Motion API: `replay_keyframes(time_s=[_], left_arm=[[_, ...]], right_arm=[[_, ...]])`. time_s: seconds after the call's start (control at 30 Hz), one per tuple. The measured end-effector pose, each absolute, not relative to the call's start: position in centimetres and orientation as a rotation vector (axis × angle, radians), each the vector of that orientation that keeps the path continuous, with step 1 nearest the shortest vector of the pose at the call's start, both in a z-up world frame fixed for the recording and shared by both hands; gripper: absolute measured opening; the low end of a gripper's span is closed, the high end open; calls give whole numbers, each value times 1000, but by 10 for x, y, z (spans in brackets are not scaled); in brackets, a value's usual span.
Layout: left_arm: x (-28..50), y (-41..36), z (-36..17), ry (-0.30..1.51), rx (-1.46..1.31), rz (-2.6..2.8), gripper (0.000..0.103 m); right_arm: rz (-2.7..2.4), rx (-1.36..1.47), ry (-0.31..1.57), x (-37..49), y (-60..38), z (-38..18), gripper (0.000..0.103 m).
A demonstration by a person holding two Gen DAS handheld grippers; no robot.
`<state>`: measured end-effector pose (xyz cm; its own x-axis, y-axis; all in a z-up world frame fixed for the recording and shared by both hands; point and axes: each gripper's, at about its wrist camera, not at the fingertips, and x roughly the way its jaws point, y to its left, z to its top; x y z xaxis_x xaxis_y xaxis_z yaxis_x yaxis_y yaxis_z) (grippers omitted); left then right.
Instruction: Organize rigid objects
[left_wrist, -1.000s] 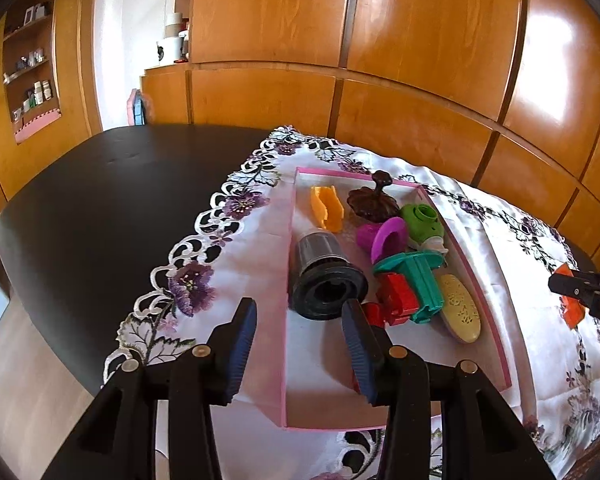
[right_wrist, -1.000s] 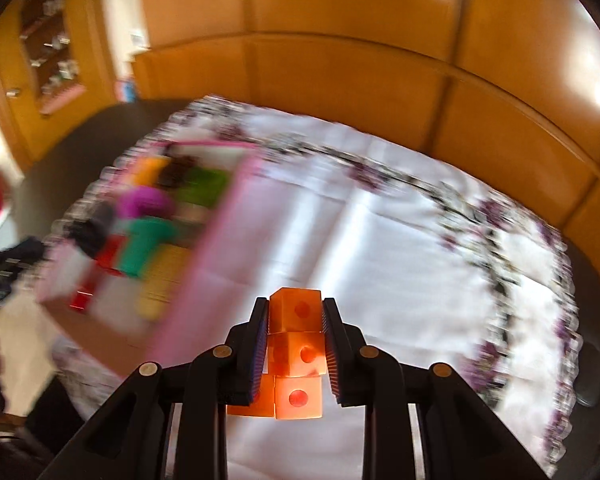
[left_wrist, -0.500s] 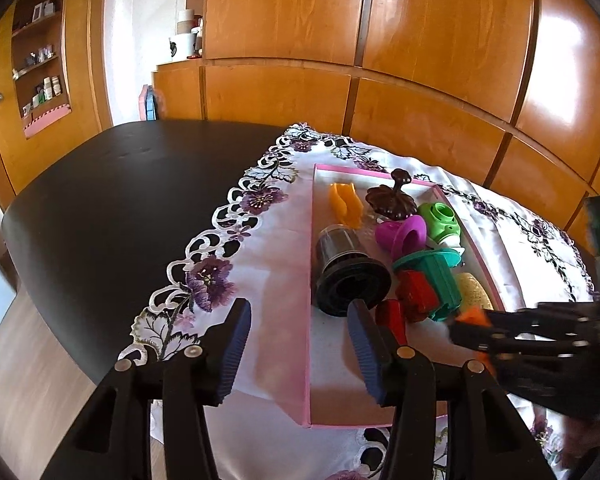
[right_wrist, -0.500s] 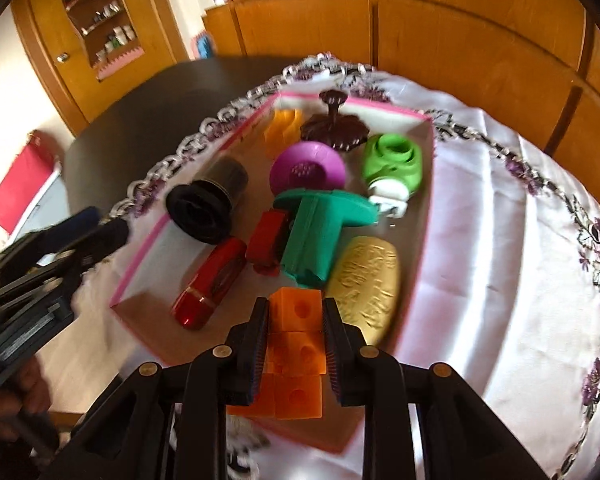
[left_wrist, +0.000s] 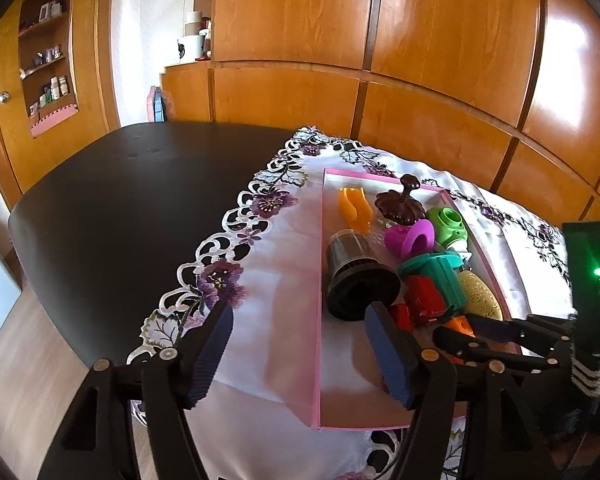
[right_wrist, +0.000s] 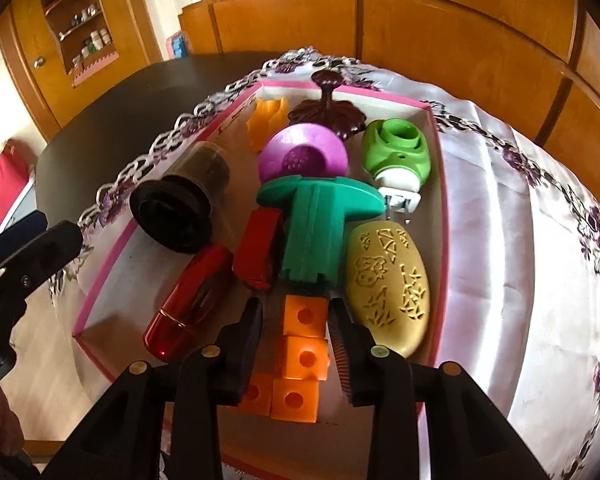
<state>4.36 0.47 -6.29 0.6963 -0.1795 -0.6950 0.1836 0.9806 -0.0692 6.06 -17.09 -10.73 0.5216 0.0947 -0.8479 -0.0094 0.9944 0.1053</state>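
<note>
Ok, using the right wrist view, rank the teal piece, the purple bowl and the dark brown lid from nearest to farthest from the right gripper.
1. Teal piece: just ahead of the right gripper, mid-tray.
2. Purple bowl: directly behind the teal piece.
3. Dark brown lid: farthest, by the tray's far wall.

- L wrist cam: low at table's near-left edge, faces fwd-right across the pink tray (left_wrist: 320,320).
- R wrist cam: close above tray (right_wrist: 440,216), tilted down.
- Shared: tray contents; each sees the other's tool.
</note>
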Motion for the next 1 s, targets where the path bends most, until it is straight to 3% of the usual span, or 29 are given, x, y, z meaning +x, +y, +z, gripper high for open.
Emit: replay_keyframes(time_s=[0.17,0.23,0.3,1.0], left_arm=[[42,3,-60,771,16,-192,78],[39,2,-58,769,13,-198,86],[35,1,-54,749,15,-197,103],[3,-1,-36,641,31,-148,103]], right_arm=[[37,103,925,43,-175,-85,41],[0,102,868,34,-175,-75,44],[-45,107,827,25,-178,-68,44],[-175,115,772,2,-179,-61,44]])
